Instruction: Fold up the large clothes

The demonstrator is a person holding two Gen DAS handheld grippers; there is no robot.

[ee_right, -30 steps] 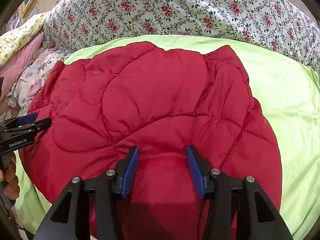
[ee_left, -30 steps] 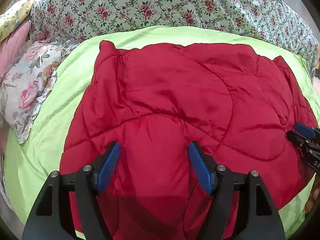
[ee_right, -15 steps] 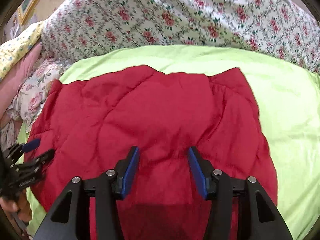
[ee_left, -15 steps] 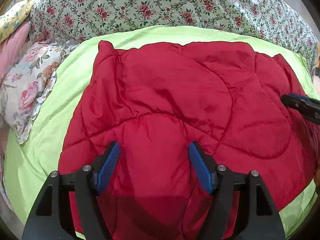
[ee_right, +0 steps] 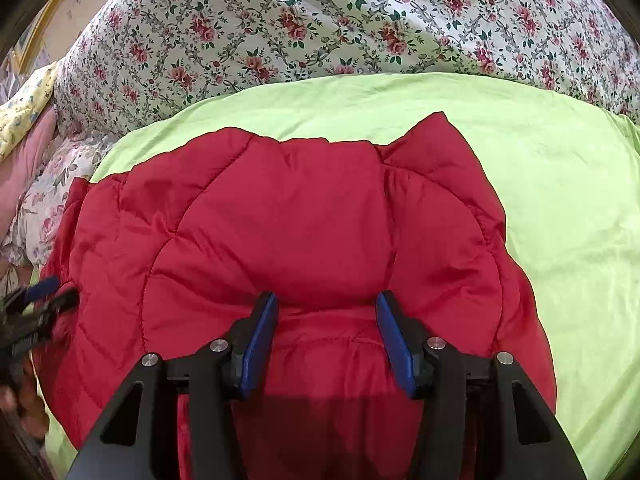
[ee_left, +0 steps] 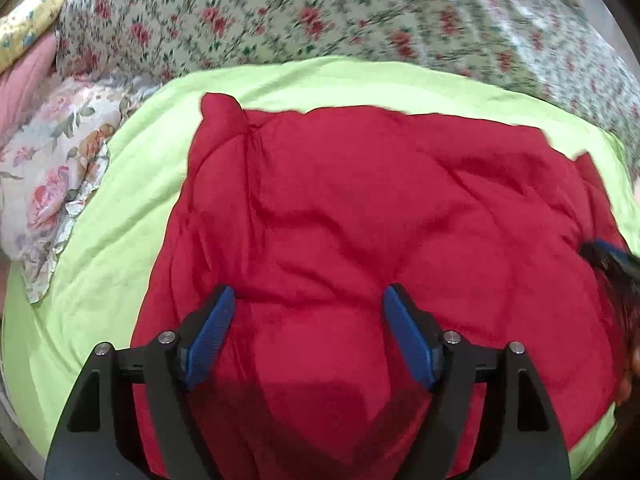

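Hovering right over the red quilted jacket on the green sheet, both hand-held grippers, left and right, gaped wide, holding nothing; its long axis ran left-right beneath them.

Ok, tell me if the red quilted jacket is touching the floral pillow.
Apart. The left wrist view shows a strip of green sheet between the red quilted jacket and the floral pillow.

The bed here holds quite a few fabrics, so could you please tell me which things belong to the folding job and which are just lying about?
Part of the job:
- red quilted jacket, spread on the sheet
- left gripper, open
- right gripper, open

Just lying about:
- lime green sheet
- rose-print bedspread
- floral pillow
- pink cloth
- yellow floral cloth
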